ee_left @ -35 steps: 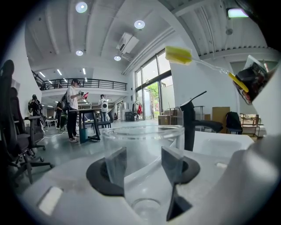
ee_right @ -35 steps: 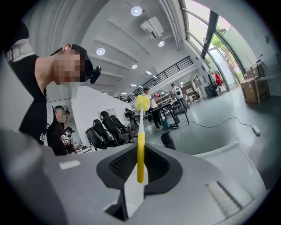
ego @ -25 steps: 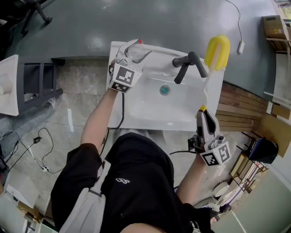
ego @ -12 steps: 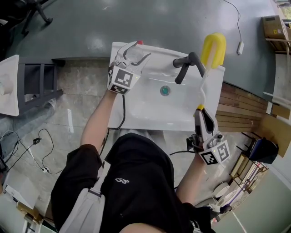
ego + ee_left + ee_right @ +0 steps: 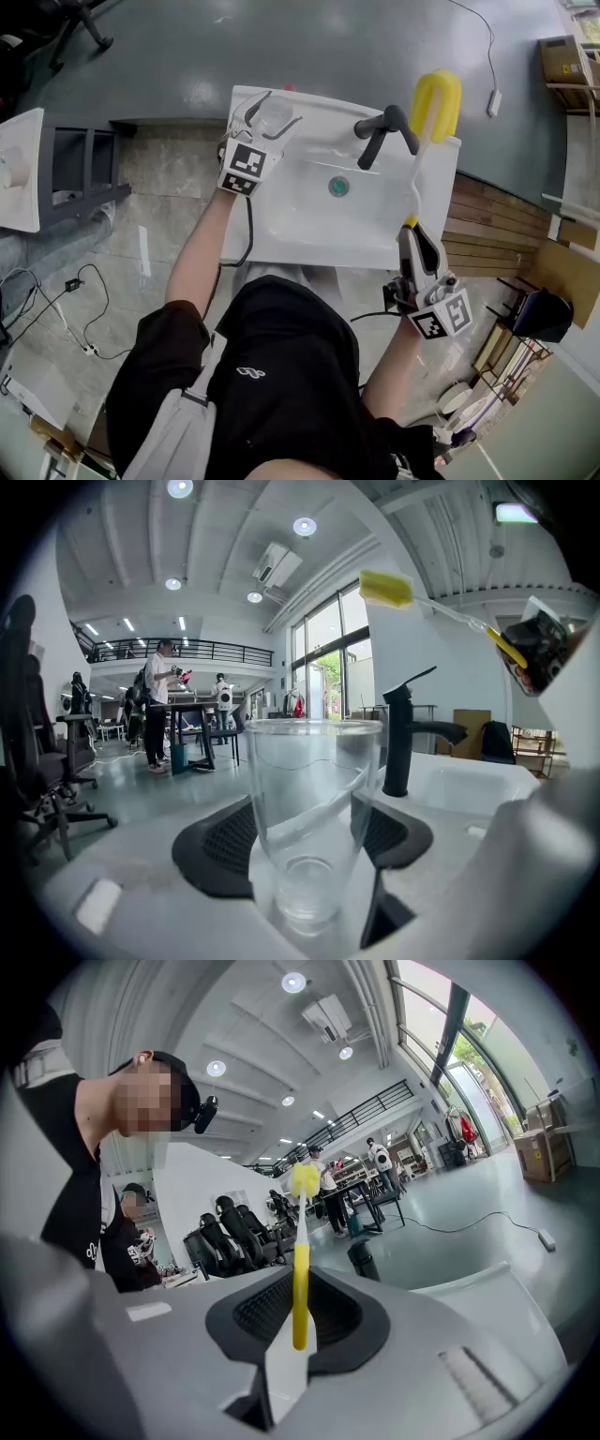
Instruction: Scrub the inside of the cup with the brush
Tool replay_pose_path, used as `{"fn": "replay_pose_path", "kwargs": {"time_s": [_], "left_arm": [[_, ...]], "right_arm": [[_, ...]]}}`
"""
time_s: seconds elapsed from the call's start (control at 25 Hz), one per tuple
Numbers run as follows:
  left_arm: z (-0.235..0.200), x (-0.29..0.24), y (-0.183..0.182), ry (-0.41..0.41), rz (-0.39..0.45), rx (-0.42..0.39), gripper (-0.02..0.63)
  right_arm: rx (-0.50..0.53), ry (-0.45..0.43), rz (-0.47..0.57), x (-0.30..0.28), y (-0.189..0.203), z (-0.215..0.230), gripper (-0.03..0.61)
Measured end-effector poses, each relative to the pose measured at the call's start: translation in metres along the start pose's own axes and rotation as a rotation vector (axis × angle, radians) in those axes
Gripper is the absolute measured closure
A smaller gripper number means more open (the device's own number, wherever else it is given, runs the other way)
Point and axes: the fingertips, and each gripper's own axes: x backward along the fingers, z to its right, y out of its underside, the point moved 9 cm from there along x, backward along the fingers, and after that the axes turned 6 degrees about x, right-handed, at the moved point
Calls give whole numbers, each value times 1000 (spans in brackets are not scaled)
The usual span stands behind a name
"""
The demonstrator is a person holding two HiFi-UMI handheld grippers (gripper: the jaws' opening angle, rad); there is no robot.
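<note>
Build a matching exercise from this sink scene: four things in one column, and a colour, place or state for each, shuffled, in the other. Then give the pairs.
Things:
1. cup
2. brush
3. faucet
4. drain

Descriptions:
A. black, at the far rim of the sink
B. round, in the middle of the sink
C. clear, upright on the sink's far left corner
D. yellow-headed, clamped in the right gripper

Pairs: 1-C, 2-D, 3-A, 4-B

Black short-sleeved top [image 5: 291, 394], small white logo [image 5: 251, 372]; light grey strap [image 5: 183, 427] across it; right gripper [image 5: 410, 231] bears black-and-white marker cube [image 5: 441, 317].
</note>
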Motion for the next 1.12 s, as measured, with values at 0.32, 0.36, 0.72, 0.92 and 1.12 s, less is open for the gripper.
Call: {"fn": "replay_pose_path", "kwargs": {"time_s": [0.32,0.36,0.72,0.92,1.12], "left_arm": [[22,42,3,-126,-55,27,287],[27,49,2,-149,-58,38,287],[89,110,-39,-320,56,78,290],[137,127,-80,-362,198,93,354],[178,142,-114,-448,360,142,453]], "right_arm": [[-1,-82,62,5,-5,12,529],[0,-95,76,6,-6,15,529],[28,-169,190,12,-22,40,529],[64,-138,236,22,-35,51,529],[136,-66,266,34,-48,53,529]]}}
